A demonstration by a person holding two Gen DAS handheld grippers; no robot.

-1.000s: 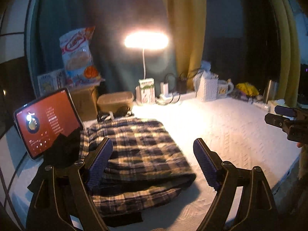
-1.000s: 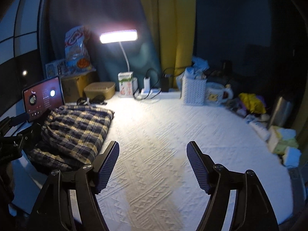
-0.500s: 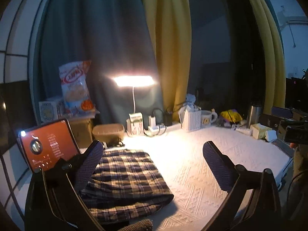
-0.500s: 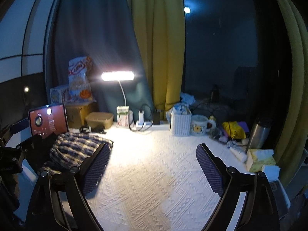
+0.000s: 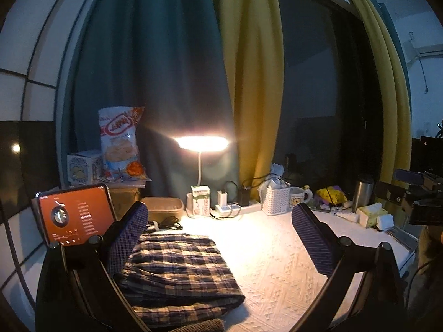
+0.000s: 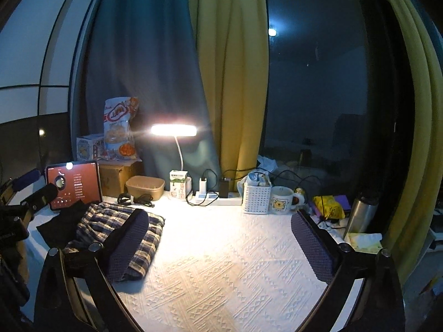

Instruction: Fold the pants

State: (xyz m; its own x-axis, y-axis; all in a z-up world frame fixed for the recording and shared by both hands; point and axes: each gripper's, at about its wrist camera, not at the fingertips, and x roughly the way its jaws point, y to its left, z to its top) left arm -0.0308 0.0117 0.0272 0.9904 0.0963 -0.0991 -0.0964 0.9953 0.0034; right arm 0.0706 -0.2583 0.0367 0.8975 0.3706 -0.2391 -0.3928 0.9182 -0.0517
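Pants (image 5: 177, 271): folded plaid bundle, lying flat on the tabletop (image 5: 277, 262) at its left end, just in front of the tablet (image 5: 73, 214).

Key relation: in the left wrist view the pants sit low and left, about 7 o'clock from frame centre, partly behind the left finger of the left hand-held gripper (image 5: 221, 246). In the right wrist view they (image 6: 110, 229) lie out at 8 o'clock, behind the left finger of the right hand-held gripper (image 6: 221, 246). Left one looks the nearer. The bundle's long axis seems to run from the near edge away toward the lamp (image 5: 202, 144).

Grippers: both stand spread wide with nothing between the fingers. The right one's jaws have just been opening; the left one's opened a little before and now stand wide. Neither touches cloth, and both point over the tabletop toward the curtains (image 5: 249, 83).

Materials: the pants are soft woven check in navy, cream and tan, several layers thick with a rounded fold edge on the right side. A dark cloth (image 6: 61, 221) lies beside them. The tabletop cover is white and quilted, with a raised zigzag pattern. Finger pads (image 5: 313, 238) are ribbed and dark blue.

Judgement: the fold looks finished or nearly so.
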